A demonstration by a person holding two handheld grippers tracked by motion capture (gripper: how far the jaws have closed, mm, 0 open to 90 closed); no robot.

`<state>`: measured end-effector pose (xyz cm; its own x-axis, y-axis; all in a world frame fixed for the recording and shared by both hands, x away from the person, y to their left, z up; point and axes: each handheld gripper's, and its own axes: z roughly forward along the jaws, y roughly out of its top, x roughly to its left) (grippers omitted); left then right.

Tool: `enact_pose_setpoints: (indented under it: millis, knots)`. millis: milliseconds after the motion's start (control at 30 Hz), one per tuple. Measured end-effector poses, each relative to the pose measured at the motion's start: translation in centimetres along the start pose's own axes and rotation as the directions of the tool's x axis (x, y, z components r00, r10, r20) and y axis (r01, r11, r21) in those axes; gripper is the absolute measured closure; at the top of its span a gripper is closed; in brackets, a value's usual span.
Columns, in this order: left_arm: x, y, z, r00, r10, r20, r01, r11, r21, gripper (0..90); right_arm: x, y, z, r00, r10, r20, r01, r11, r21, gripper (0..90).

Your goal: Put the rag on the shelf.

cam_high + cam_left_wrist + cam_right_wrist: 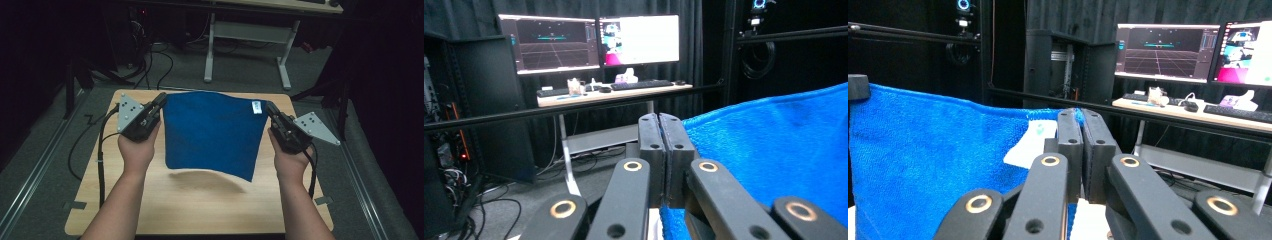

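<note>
A blue cloth hangs spread in the air above the wooden table, held by its two top corners. My left gripper is shut on the top left corner; its own view has the jaws pressed together with the blue cloth stretching off to the right. My right gripper is shut on the top right corner, beside a small white label. Its jaws pinch the cloth near the white label. The cloth's lower edge floats free and casts a shadow on the table.
Beyond the table stands a white-legged desk, with cables on the floor. The desk carries monitors and a keyboard. A black horizontal bar crosses in front of it. A black cabinet stands at the back.
</note>
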<state>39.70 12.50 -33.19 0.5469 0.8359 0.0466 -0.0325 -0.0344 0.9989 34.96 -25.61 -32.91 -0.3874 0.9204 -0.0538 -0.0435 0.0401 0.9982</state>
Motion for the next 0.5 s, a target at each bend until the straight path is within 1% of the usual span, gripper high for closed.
enact_pose_setpoints:
  millis: [167,333,400,500]
  knots:
    - [0.8,0.2,0.8,0.9998,-0.001,-0.017,0.002,0.9999,0.011,89.5,-0.5,0.5,0.6,0.9999,0.001,0.01,-0.001,1.0,0.0,88.8]
    - [1.3,0.5,1.9,0.9993,0.02,-0.032,-0.019,0.9997,0.012,89.5,-1.0,1.0,1.8,0.9998,-0.009,0.02,0.009,1.0,0.006,88.7]
    - [1.6,0.7,2.7,0.9982,0.044,-0.04,-0.043,0.9988,0.023,89.5,-1.2,1.3,2.4,0.9996,-0.012,0.025,0.012,1.0,0.011,88.8]
    - [2.0,0.9,3.5,0.9971,0.061,-0.045,-0.06,0.9978,0.027,89.5,-1.7,1.5,3.5,0.9994,-0.015,0.031,0.014,1.0,0.022,88.8]
